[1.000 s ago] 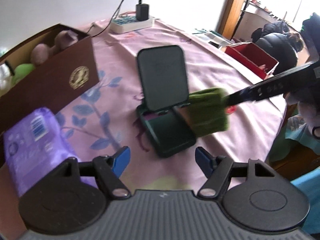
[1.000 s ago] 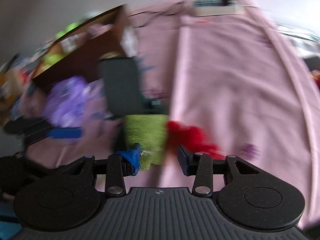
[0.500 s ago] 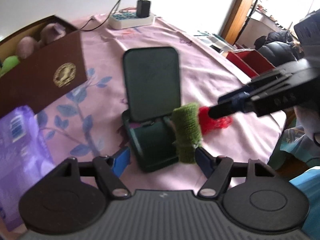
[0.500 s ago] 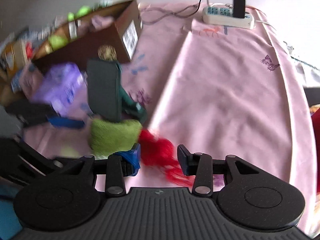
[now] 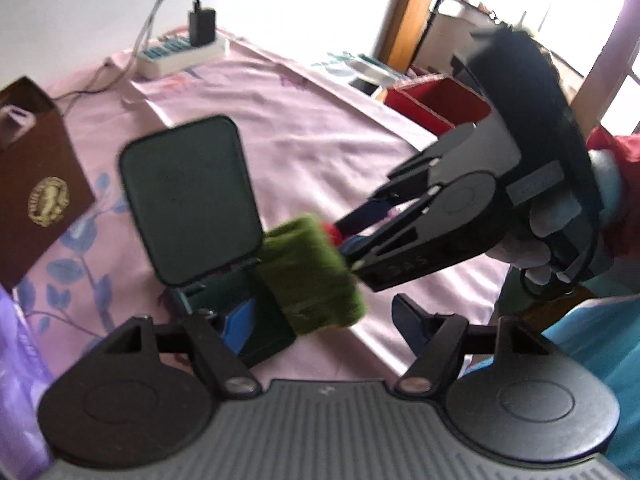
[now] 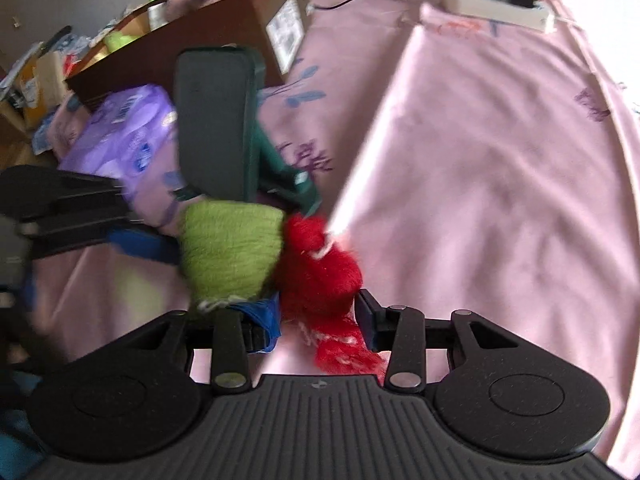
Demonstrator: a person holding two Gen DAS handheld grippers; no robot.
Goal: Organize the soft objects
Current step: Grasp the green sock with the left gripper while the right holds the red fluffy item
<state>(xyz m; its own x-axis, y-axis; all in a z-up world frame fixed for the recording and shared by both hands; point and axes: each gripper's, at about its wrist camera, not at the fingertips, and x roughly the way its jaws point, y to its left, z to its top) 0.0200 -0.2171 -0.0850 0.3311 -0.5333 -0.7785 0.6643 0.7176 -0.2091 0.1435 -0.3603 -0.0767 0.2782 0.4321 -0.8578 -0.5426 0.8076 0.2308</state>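
A knitted piece with a green part [image 6: 230, 256] and a red part [image 6: 320, 272] hangs just above the pink tablecloth. My right gripper [image 6: 316, 320] is shut on it, with the red part between the jaws and the green part bulging out to the left. In the left wrist view the right gripper [image 5: 346, 246] reaches in from the right, and the green part [image 5: 312, 276] hangs in front of an open dark green case [image 5: 188, 200]. My left gripper [image 5: 324, 320] is open, and the green end sits between its fingers without touching the pads. Its fingers [image 6: 80, 200] show at the left of the right wrist view.
A brown box [image 6: 192, 28] full of soft things stands behind the case, and a purple pack [image 6: 120, 140] lies beside it. A white power strip [image 5: 180, 52] with a charger is at the far edge. A red box [image 5: 436, 104] sits past the table's right edge.
The right gripper has rolled and brought the knitted piece closer to the case and the left gripper. The left gripper has moved in towards the case, so the green end now lies between its fingers.
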